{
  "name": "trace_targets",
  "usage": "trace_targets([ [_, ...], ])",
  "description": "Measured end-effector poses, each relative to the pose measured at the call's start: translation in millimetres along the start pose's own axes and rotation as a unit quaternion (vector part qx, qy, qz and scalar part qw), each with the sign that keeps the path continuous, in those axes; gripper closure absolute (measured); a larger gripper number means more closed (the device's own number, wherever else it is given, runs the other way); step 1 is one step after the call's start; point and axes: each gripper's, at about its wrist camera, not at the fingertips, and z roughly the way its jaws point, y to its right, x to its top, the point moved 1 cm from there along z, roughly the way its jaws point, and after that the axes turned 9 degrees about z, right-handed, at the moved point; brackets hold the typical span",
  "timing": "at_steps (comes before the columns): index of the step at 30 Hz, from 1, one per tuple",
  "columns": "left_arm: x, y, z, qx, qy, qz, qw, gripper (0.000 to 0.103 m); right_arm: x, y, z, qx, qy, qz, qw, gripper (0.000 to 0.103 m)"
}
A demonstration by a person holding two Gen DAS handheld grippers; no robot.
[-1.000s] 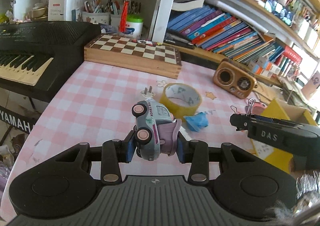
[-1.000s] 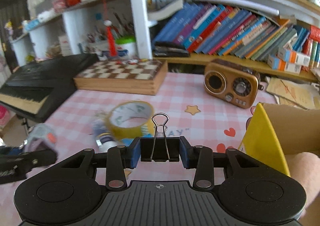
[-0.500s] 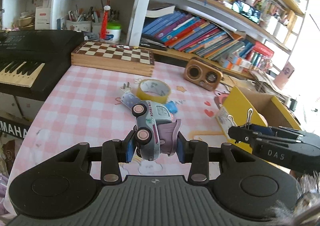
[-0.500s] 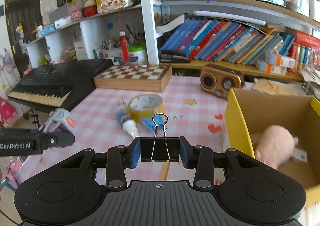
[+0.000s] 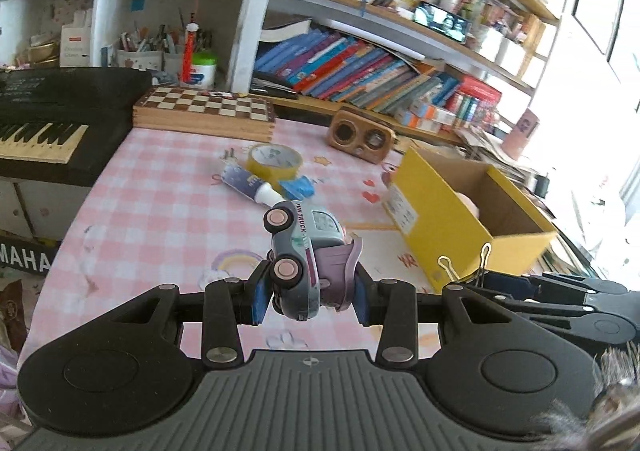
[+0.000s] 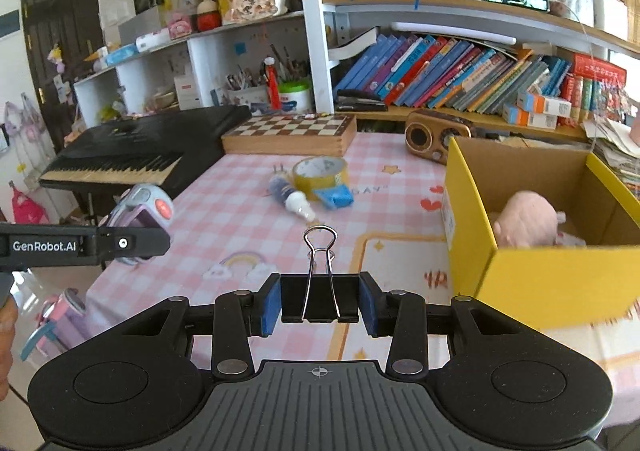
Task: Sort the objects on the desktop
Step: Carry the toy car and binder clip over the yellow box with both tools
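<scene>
My left gripper (image 5: 308,295) is shut on a grey and purple toy truck (image 5: 306,255), held on its side above the pink checked tablecloth (image 5: 160,203). My right gripper (image 6: 320,305) is shut on a black binder clip (image 6: 320,299) with its wire handles pointing forward. The open yellow cardboard box (image 6: 532,283) stands to the right with a pink plush toy (image 6: 526,219) inside. In the left wrist view the right gripper (image 5: 486,277) and its clip sit at the box's (image 5: 440,219) near corner. The left gripper (image 6: 132,241) with the truck (image 6: 144,207) shows at the left of the right wrist view.
A yellow tape roll (image 6: 320,173), a glue tube (image 6: 290,199) and a blue wad (image 6: 334,198) lie mid-table. A chessboard box (image 6: 288,133), a wooden radio (image 6: 434,135) and a black keyboard (image 6: 132,151) stand behind. Bookshelves fill the back. A hand (image 6: 6,331) shows at the far left.
Both grippers have drawn back from the table middle and risen a little, carrying the truck and the clip. The yellow box has come fully into view on the right.
</scene>
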Motion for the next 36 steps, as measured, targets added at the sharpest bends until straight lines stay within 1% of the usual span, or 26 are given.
trace_targets([
  [7, -25.5, 19.4, -19.7, -0.025, -0.012, 0.009, 0.9996, 0.066, -29.2, -4.1, -28.6, -0.008, -0.022, -0.003, 1.000, 0.064],
  [13, -36.9, 35.7, -28.4, -0.045, -0.022, 0.018, 0.9986, 0.066, -45.6, 2.0, -45.0, -0.016, -0.041, 0.005, 0.999, 0.064],
  [20, -38.6, 58.7, -23.0, -0.069, -0.032, 0.038, 0.9964, 0.066, -55.4, 16.2, -58.2, -0.029, -0.043, 0.023, 0.998, 0.064],
  [26, -34.9, 83.2, -13.6, -0.088, -0.038, 0.054, 0.9939, 0.066, -55.0, 37.2, -64.8, -0.041, -0.042, 0.034, 0.998, 0.064],
  [36, -20.9, 111.0, -2.5, -0.100, -0.028, 0.073, 0.9919, 0.066, -47.0, 62.2, -74.2, -0.062, -0.029, 0.045, 0.997, 0.064],
])
